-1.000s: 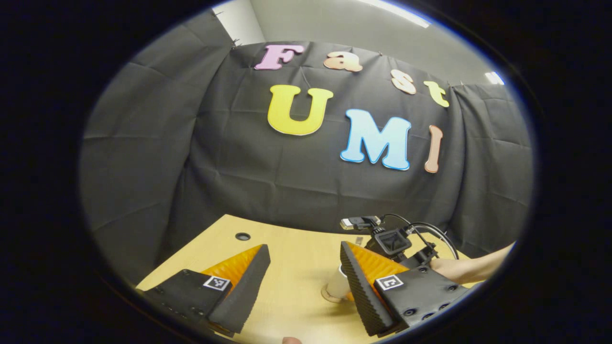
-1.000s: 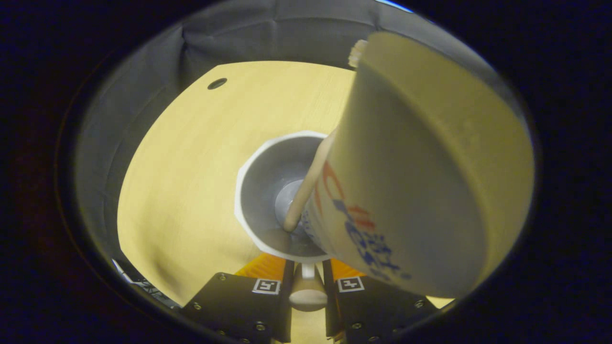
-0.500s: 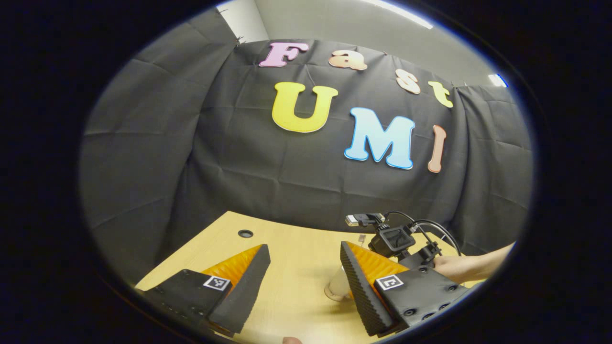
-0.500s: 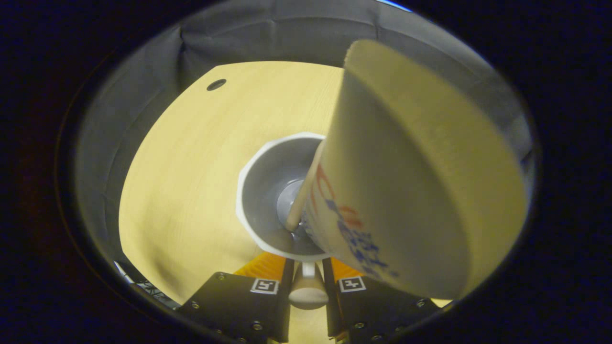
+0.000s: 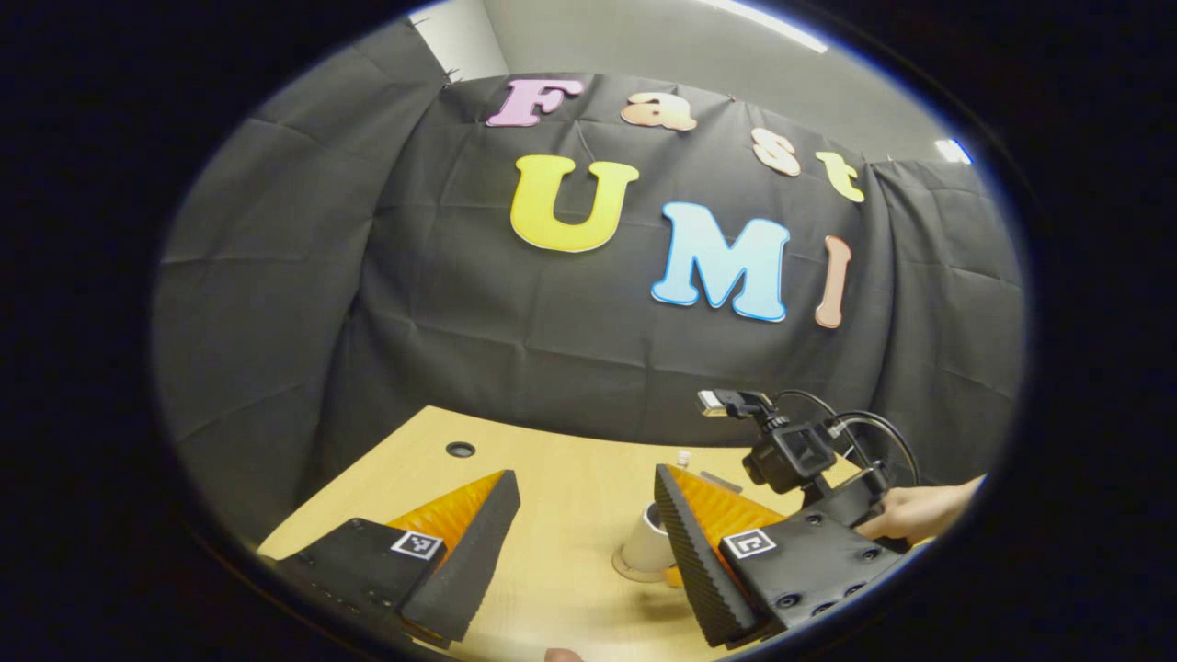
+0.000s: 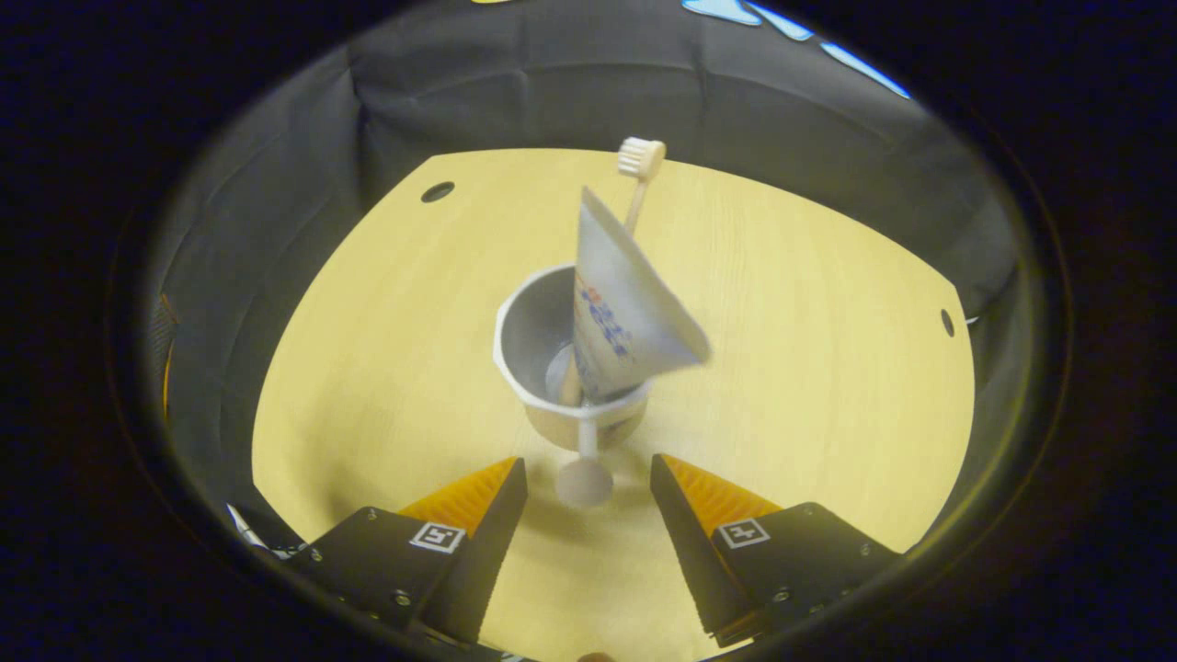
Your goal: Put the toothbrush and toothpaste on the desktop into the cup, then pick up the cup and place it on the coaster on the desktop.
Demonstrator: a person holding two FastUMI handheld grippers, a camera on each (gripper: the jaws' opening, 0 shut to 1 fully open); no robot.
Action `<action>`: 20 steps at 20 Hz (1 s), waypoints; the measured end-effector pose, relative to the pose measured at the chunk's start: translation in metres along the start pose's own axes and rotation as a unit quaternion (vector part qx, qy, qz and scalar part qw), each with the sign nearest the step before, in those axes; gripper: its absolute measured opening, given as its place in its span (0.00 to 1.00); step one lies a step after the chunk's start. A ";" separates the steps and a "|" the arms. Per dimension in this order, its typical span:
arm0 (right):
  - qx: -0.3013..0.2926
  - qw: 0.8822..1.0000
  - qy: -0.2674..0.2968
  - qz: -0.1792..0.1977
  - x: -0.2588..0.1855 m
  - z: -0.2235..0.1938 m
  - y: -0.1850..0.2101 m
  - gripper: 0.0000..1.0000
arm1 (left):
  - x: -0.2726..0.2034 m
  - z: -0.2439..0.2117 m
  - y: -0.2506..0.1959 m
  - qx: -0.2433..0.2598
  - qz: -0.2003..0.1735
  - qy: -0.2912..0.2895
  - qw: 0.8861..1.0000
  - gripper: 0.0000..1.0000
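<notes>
Both grippers' fingers gape empty over the wooden desktop (image 6: 809, 368), black cloth (image 5: 276, 276) behind.

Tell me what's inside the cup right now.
Inside the cup: the toothpaste tube and the toothbrush, bristle head up. Their lower ends at the cup's bottom are partly hidden by the tube.

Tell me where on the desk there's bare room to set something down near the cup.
Bare wood lies left of the cup, out to the grommet hole, and on its right, out to the desk edge. It is crowded in front of the cup, between the open fingers of the right gripper, and inside it, where the toothbrush and toothpaste stand.
</notes>
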State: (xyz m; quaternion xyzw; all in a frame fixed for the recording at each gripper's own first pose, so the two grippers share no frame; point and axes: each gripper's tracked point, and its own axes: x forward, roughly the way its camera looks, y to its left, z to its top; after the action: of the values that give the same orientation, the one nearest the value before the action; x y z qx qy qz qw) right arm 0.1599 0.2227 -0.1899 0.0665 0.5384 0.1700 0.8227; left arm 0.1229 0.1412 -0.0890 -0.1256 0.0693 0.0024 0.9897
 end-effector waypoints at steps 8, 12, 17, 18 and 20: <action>0.028 0.994 -0.100 -0.028 -0.074 -0.013 -0.042 0.84 | 0.005 0.005 -0.045 0.011 -0.018 0.002 1.000 0.94; 0.043 0.980 -0.187 -0.056 -0.117 0.003 -0.069 0.84 | 0.006 0.010 -0.074 0.017 -0.028 0.000 0.999 0.90; 0.023 0.949 -0.299 -0.096 -0.179 0.009 -0.098 0.84 | 0.005 0.022 -0.110 0.023 -0.038 -0.011 0.999 0.95; 0.019 0.941 -0.323 -0.098 -0.188 0.005 -0.098 0.84 | 0.003 0.025 -0.116 0.021 -0.038 -0.014 0.999 0.95; 0.010 0.925 -0.366 -0.097 -0.207 0.010 -0.101 0.84 | -0.002 0.031 -0.126 0.020 -0.035 -0.022 0.999 0.94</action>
State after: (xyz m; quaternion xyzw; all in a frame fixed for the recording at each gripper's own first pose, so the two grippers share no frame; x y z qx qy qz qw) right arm 0.1146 0.0563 -0.0365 0.0801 0.2051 0.0476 0.9743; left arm 0.1282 0.0273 -0.0284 -0.1085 0.0427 -0.0310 0.9927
